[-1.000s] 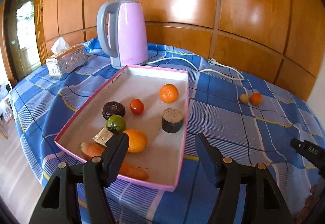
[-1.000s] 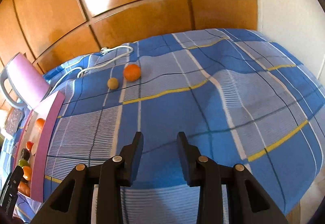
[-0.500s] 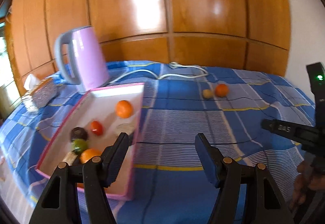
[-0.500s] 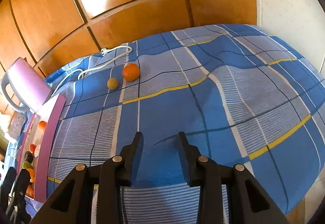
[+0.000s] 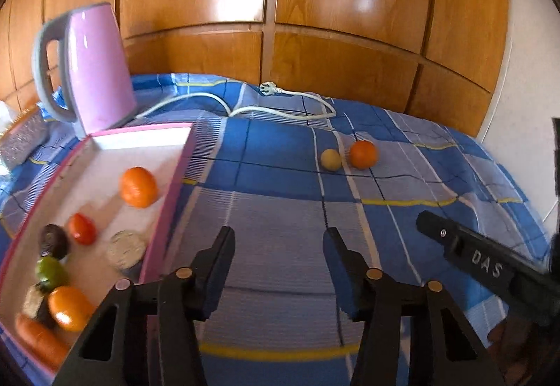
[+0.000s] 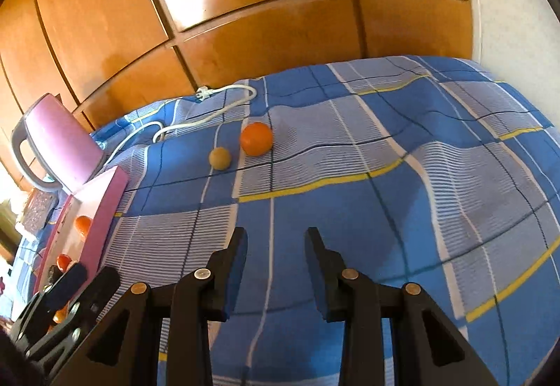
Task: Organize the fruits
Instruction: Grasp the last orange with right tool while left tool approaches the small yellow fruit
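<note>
The left gripper (image 5: 278,242) is hovering over the cloth (image 5: 280,232) with its jaws spread and nothing between them. The right gripper (image 6: 275,244) is likewise hanging released and empty, slightly narrower in its gap.

Step in hand, as judged: approaching the two loose fruits, which are not yet collected. Both grippers are pointing toward them.

To the left, the tray (image 5: 168,207) is already holding an orange (image 5: 137,187), a tomato (image 5: 82,228), a dark fruit (image 5: 53,241), a green fruit (image 5: 50,269), a second orange (image 5: 68,308), a carrot (image 5: 38,338) and a short capped cylinder (image 5: 125,250).

Farther out, the tangerine (image 5: 363,154) and the beige ball (image 5: 330,159) are lying just beside each other on the cloth, well apart from the tray.

The next move calls for advancing one gripper, centring the jaws around a single fruit, and closing gently, since round fruit is likely to roll on soft cloth. The close pairing is likely to cause a nudge of the neighbour.

Beyond the fruits, the cord (image 5: 280,111) is trailing to the kettle (image 5: 94,65), standing behind the tray. Neither is blocking the approach.
</note>
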A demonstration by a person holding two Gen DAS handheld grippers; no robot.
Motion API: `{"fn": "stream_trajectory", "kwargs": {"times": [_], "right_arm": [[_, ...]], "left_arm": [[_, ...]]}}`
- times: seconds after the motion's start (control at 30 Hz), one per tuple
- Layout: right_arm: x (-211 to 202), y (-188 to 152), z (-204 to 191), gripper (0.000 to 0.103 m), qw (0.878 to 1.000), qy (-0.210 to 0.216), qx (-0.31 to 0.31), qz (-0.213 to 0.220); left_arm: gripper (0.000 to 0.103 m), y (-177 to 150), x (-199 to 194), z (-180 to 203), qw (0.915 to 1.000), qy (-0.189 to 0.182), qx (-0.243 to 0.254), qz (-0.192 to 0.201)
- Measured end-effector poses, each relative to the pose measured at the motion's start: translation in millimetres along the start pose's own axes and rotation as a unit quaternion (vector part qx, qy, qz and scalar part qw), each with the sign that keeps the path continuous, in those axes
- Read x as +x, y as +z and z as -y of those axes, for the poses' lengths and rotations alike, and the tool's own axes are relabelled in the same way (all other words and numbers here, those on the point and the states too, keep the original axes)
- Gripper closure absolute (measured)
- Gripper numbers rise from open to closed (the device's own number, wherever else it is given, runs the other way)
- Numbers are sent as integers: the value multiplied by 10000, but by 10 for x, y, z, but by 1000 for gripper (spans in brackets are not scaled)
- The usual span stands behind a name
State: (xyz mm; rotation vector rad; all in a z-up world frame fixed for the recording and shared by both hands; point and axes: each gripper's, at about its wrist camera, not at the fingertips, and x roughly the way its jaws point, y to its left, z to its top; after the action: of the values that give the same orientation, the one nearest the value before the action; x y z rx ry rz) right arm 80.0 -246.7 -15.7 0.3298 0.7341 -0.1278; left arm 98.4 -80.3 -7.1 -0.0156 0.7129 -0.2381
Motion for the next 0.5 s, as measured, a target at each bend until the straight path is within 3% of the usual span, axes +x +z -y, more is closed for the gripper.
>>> {"fn": "stream_trajectory", "kwargs": {"times": [0.2, 0.5], "right_arm": [[209, 208, 1, 70, 9999, 48, -48, -81], [595, 501, -43, 70, 9996, 136, -103, -233]], "left_arm": [[62, 158, 332, 78, 9995, -221, -86, -195], [63, 454, 867, 23, 9953, -549, -585, -537]]}}
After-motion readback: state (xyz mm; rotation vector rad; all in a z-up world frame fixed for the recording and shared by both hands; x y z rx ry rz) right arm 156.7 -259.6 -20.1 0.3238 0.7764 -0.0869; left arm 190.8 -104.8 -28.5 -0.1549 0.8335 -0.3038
